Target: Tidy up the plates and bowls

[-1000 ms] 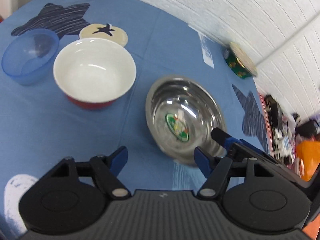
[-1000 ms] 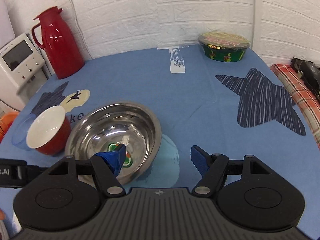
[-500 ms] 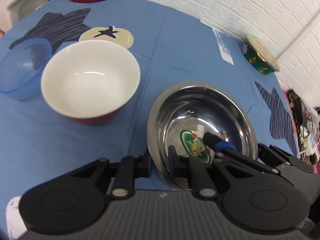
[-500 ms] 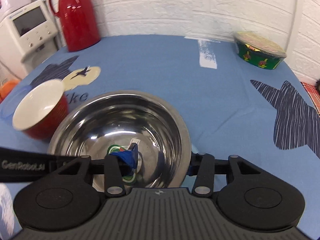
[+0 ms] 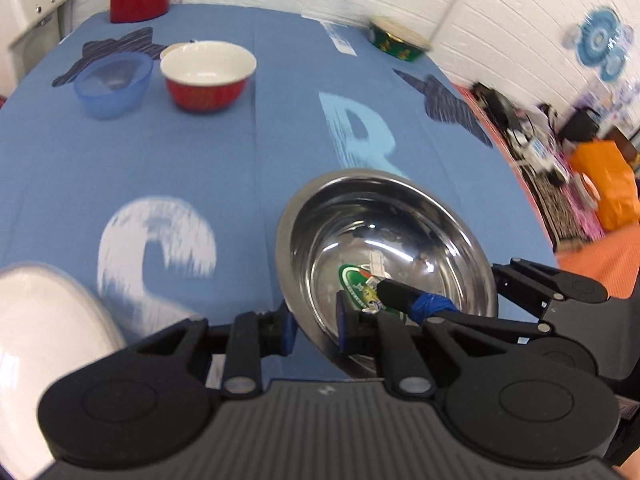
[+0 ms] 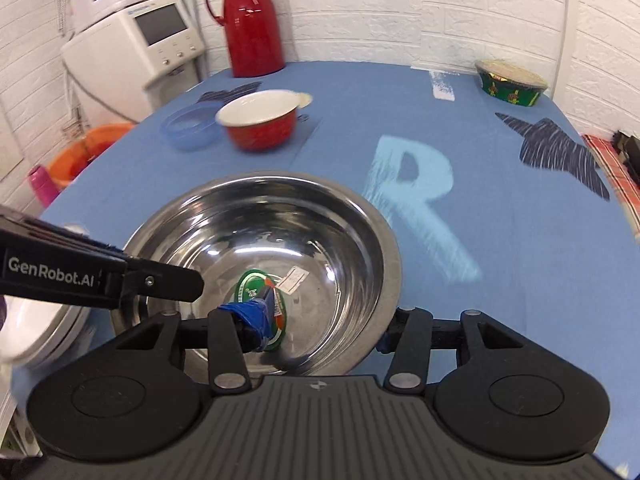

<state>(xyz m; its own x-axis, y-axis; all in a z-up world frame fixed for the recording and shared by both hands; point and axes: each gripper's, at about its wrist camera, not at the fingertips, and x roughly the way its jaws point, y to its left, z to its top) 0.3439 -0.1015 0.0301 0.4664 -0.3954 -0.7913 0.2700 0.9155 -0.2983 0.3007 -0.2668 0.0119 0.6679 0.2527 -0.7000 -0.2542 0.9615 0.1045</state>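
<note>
A steel bowl [image 5: 400, 216] with a green sticker inside sits tilted just in front of both grippers, above the blue tablecloth. My left gripper [image 5: 314, 326] is shut on its near left rim. My right gripper [image 6: 320, 330] is open and straddles the near right rim [image 6: 376, 280]: one blue-taped finger [image 6: 250, 314] is inside the bowl, the other outside. A white plate [image 5: 44, 340] lies at the lower left, next to the steel bowl. Farther back stand a red bowl [image 5: 208, 76] with a white inside and a blue see-through bowl [image 5: 114, 82], side by side.
A green lidded container [image 6: 512, 88] sits at the far right of the table [image 6: 520, 200], a red thermos [image 6: 250, 20] at the back. A white appliance [image 6: 136, 52] and an orange basin [image 6: 88, 148] stand off the left edge. Clutter fills the floor to the right.
My left gripper shut on the steel bowl's rim. Both grippers and the bowl have drawn back from the red bowl towards the white plate at the near left.
</note>
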